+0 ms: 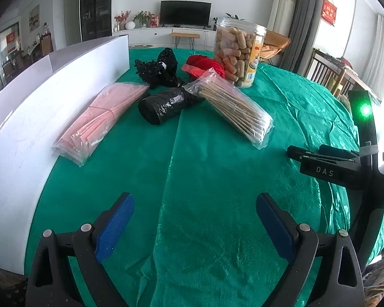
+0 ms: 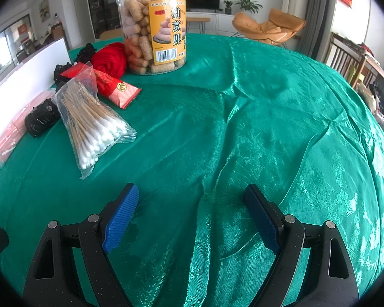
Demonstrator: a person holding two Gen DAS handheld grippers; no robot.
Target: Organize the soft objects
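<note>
Green cloth (image 2: 243, 128) lies bare between both spread grippers' jaws.

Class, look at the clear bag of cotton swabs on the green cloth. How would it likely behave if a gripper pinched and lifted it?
The bag of cotton swabs looks light: thin wooden sticks with cotton tips. Its loose, glossy film would probably slip or crumple under the pads. The packed sticks should keep it fairly stiff along its length, though pinched at one end it may sag.
</note>
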